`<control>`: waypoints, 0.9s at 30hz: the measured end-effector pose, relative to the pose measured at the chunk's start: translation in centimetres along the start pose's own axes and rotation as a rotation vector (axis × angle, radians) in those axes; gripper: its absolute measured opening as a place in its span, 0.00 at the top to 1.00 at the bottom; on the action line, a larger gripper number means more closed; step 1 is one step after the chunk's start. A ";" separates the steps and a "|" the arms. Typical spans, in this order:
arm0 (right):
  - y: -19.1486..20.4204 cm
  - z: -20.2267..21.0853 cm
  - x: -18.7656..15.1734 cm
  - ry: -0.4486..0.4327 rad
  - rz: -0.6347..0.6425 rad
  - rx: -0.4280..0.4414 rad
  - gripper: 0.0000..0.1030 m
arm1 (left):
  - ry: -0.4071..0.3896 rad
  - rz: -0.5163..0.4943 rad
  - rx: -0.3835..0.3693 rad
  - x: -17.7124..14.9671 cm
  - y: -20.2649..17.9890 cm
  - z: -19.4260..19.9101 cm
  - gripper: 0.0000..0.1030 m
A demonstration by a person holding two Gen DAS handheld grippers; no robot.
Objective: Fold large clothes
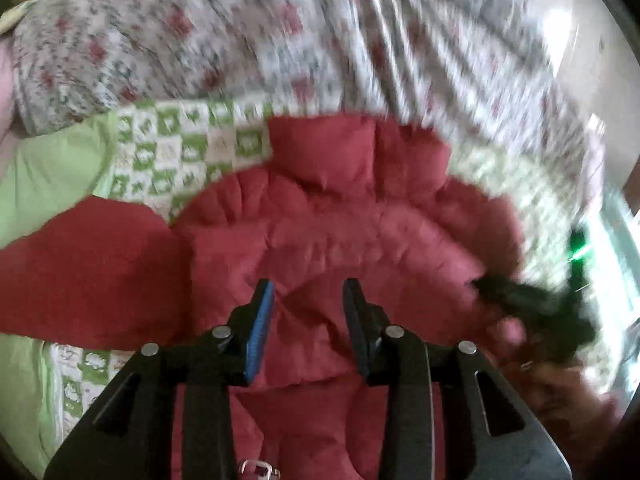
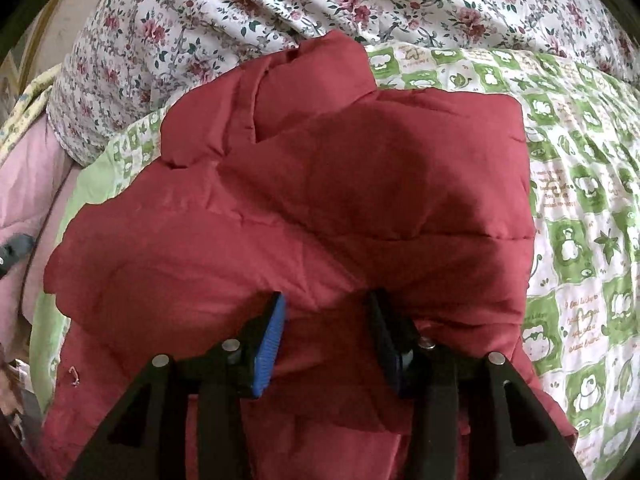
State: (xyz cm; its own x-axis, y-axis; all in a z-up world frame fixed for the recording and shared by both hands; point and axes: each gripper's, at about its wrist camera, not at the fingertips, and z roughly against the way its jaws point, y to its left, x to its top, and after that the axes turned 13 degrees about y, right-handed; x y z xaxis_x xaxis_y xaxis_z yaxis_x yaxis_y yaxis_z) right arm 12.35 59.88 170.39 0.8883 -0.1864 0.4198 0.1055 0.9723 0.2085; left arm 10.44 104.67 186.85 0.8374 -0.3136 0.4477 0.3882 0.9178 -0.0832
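Note:
A red padded jacket (image 1: 320, 232) lies spread on the bed, its collar (image 1: 320, 152) toward the far side. My left gripper (image 1: 308, 284) hangs over the jacket's middle, open, with blue pads apart and only fabric below them. In the right wrist view the jacket (image 2: 320, 184) is folded over itself, collar (image 2: 304, 80) at the top. My right gripper (image 2: 327, 296) stands open just above a fold of the red fabric, not pinching it. The right gripper (image 1: 532, 304) also shows as a dark blur at the jacket's right edge in the left wrist view.
A green-and-white checked quilt (image 2: 580, 200) lies under the jacket. A bunched floral duvet (image 2: 240, 8) sits behind the collar. Pink fabric (image 2: 24, 184) lies at the left. A hand (image 1: 560, 392) shows low on the right. A small metal zipper pull (image 2: 73, 374) rests on the jacket's left side.

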 end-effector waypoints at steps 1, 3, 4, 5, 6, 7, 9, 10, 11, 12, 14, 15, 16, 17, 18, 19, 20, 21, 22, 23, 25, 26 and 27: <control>0.0 0.1 0.1 0.005 0.002 0.001 0.55 | 0.048 0.000 0.020 0.4 -0.1 -2.1 0.68; 0.1 0.7 0.2 0.013 0.006 0.007 0.55 | 0.118 0.016 0.041 1.9 -1.6 -7.4 0.68; 0.1 1.4 0.2 0.004 0.007 0.017 0.55 | 0.135 0.027 0.044 2.0 -1.3 -8.6 0.68; 0.2 2.3 0.2 -0.016 0.009 0.023 0.55 | 0.140 0.030 0.037 2.6 -1.8 -10.4 0.68; 0.3 3.2 0.2 -0.042 0.012 0.014 0.55 | 0.141 0.037 0.029 3.0 -2.3 -11.5 0.68; 0.3 3.8 0.3 -0.058 0.014 0.004 0.54 | 0.138 0.041 0.026 3.2 -2.7 -12.2 0.68; 0.5 4.2 0.8 -0.066 0.021 -0.008 0.48 | 0.135 0.037 0.039 3.5 -3.4 -13.0 0.67; 0.5 3.8 1.2 -0.053 0.022 -0.029 0.46 | 0.134 0.032 0.052 3.6 -3.7 -13.3 0.67; 0.4 3.1 1.4 -0.034 0.020 -0.050 0.46 | 0.130 0.027 0.059 4.1 -5.1 -14.3 0.67; 0.2 2.1 1.5 -0.006 0.015 -0.069 0.46 | 0.126 0.023 0.063 4.3 -6.0 -14.3 0.67; -0.5 0.1 1.5 0.035 0.010 -0.080 0.46 | 0.125 0.022 0.060 4.7 -6.9 -15.4 0.67; -0.8 -0.7 1.4 0.032 0.012 -0.082 0.46 | 0.129 0.026 0.053 4.9 -7.1 -15.8 0.67; -0.8 -0.8 1.4 0.021 0.016 -0.086 0.46 | 0.130 0.030 0.047 5.2 -7.5 -16.4 0.67; -0.7 -0.9 1.4 0.016 0.016 -0.095 0.46 | 0.128 0.031 0.040 5.6 -9.2 -17.5 0.67; -0.6 -0.9 1.4 0.018 0.015 -0.105 0.46 | 0.125 0.037 0.031 5.8 -10.1 -18.2 0.67; -0.5 -0.9 1.4 0.017 0.017 -0.111 0.46 | 0.122 0.041 0.024 5.7 -10.0 -18.3 0.67; -0.5 -0.9 1.2 0.016 0.021 -0.115 0.46 | 0.120 0.042 0.022 5.7 -10.0 -18.6 0.67; -0.5 -0.9 1.2 0.015 0.022 -0.115 0.46 | 0.118 0.044 0.019 5.7 -10.3 -19.0 0.67; -0.5 -0.9 1.1 0.015 0.021 -0.112 0.45 | 0.117 0.045 0.018 5.6 -10.5 -19.4 0.67; -0.6 -0.9 1.1 0.016 0.019 -0.110 0.45 | 0.119 0.044 0.021 5.5 -10.8 -19.9 0.67; -0.5 -1.0 1.1 0.016 0.019 -0.109 0.45 | 0.117 0.048 0.018 5.4 -11.0 -20.1 0.67; -0.4 -1.0 1.2 0.017 0.019 -0.109 0.45 | 0.112 0.047 0.013 5.1 -11.0 -20.4 0.67; -0.4 -1.0 1.2 0.018 0.019 -0.106 0.45 | 0.101 0.040 0.009 4.7 -11.2 -20.5 0.67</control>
State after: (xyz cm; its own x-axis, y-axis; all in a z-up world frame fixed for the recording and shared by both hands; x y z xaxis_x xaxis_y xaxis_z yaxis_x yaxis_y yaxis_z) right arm 13.84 59.42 169.92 0.8985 -0.1657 0.4066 0.1342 0.9854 0.1051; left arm 17.95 87.90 171.64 0.8871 -0.2988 0.3519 0.3501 0.9323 -0.0909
